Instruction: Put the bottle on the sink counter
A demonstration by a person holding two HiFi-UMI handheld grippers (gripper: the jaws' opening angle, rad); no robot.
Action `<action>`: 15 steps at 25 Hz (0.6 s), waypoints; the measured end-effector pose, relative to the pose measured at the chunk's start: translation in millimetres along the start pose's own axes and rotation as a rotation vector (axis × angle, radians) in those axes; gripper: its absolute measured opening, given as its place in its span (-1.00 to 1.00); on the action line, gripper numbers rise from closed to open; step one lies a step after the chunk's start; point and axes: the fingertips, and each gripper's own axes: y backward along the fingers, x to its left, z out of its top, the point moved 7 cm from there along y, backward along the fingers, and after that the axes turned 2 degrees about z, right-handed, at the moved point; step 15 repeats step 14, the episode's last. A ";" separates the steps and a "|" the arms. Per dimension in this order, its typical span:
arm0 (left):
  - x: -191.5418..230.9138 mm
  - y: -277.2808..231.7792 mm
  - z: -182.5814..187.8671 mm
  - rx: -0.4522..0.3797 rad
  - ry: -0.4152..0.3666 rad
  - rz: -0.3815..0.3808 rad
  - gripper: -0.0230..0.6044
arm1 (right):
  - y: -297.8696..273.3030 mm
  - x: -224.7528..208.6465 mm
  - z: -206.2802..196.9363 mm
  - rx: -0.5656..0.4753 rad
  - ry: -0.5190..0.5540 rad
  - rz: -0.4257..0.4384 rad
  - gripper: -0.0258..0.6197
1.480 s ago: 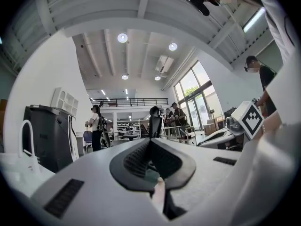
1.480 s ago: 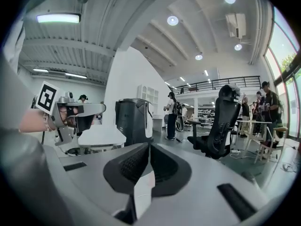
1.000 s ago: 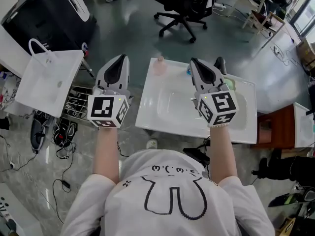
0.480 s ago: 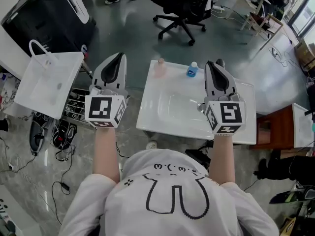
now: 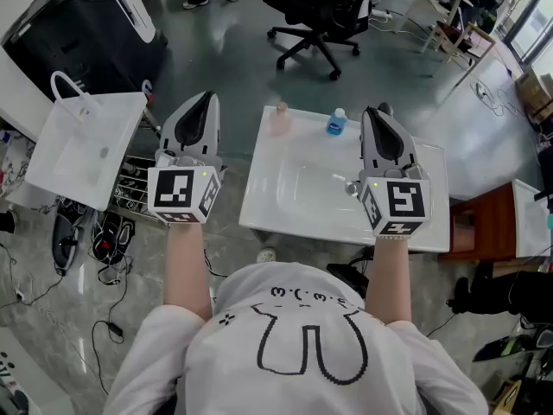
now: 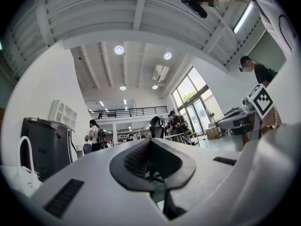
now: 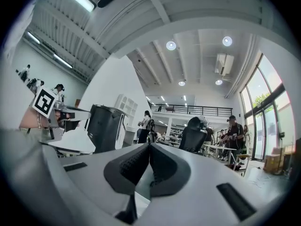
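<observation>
Left hand-held gripper [image 5: 208, 98], right hand-held gripper [image 5: 377, 111] — jaws together; blue bottle [image 5: 336, 124] on sink counter [image 5: 259, 204], label unreadable.

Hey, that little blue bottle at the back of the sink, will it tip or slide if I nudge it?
The blue bottle stands upright on the glossy sink counter, so it would probably slide. It looks small, so likely light. Close to the basin rim, a push might topple it in.
</observation>
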 end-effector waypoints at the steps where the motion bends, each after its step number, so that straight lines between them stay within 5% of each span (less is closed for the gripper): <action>1: 0.0 -0.3 0.2 -0.001 -0.001 0.000 -0.90 | 0.0 -0.1 -0.1 0.000 -0.001 -0.001 -0.83; 15: -1.5 2.2 1.0 -0.007 -0.007 0.011 -0.90 | 2.0 0.3 -2.4 -0.006 -0.020 0.000 -0.83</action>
